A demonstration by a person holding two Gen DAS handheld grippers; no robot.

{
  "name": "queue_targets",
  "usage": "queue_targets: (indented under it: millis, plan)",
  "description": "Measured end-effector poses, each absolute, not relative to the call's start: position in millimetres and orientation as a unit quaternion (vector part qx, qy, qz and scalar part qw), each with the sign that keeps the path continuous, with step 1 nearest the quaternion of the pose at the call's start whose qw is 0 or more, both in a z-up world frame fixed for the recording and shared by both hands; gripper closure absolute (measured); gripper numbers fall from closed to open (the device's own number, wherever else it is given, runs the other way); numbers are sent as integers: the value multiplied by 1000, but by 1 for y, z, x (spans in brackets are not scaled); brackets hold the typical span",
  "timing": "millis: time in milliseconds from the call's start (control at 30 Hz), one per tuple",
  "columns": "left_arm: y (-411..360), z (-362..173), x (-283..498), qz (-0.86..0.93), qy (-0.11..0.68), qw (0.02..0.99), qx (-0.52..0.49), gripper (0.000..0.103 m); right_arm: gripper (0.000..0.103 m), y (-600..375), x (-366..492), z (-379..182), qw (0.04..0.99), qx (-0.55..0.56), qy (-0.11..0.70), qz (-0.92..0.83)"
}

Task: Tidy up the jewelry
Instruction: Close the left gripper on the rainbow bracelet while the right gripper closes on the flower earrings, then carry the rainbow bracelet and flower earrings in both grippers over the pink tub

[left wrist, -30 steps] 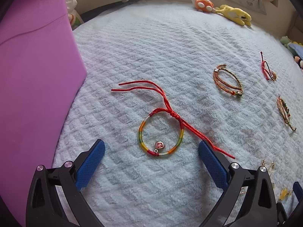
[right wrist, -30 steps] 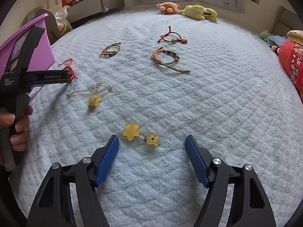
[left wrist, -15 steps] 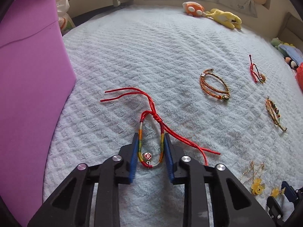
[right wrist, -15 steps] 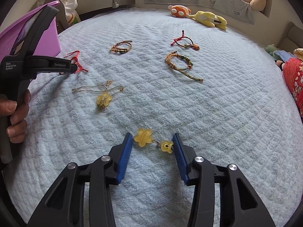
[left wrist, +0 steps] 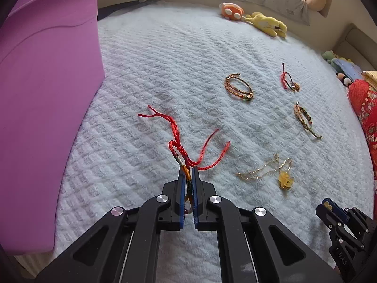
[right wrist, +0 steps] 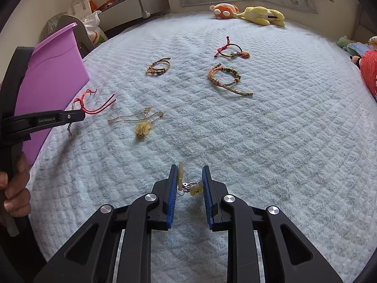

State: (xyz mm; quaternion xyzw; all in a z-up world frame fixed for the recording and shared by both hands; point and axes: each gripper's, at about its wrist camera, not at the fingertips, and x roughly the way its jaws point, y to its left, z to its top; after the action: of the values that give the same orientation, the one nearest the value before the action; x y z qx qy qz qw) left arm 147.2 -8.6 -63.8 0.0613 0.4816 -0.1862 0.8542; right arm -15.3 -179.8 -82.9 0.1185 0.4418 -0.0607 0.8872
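Observation:
My left gripper [left wrist: 188, 172] is shut on a rainbow bracelet with red cords [left wrist: 180, 152] and holds it lifted off the pale blue bedspread [left wrist: 165, 59]; it also shows in the right wrist view [right wrist: 77, 114], beside a purple bin [right wrist: 51, 70]. My right gripper [right wrist: 189, 175] is shut on a yellow charm pair [right wrist: 192, 187], one flat charm against the left pad, raised above the spread. It shows at the lower right of the left wrist view [left wrist: 329, 208].
The purple bin [left wrist: 47, 94] stands at the left. On the spread lie a gold necklace with yellow pendant [right wrist: 141, 122], an orange braided bracelet [right wrist: 159, 67], a green-gold bracelet [right wrist: 226, 77] and a red-corded bracelet [right wrist: 232, 52]. Plush toys [right wrist: 247, 11] lie far back.
Both grippers have closed from open on their items, and both items now hang clear of the bedspread. The left gripper's red cords have swung up.

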Motion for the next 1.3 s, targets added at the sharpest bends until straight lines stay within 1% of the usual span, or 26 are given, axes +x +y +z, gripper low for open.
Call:
queue_targets:
  millis: [267,433,667,900,1133,1300]
  plan:
    - [-8,-46,104,-201,494,845,53,98,83,-177,-36,-62,886,137,440,-46]
    - [-5,-24,85,-205,487,848,40,98,83,-178,-47,-39,892,144,426,-45]
    - [6,21,66,-206,458,864,34,97,83,-171,-54,-4,901,149,406,-32]
    - [18,70,53,-213,415,884,31,97,83,-148,-48,33,916,126,381,-11]
    - [44,122,57,-219,375,901,14,97,83,-115,-28,74,930,104,352,26]
    - [75,154,74,-193,351,916,14,97,83,-83,2,104,936,90,335,64]
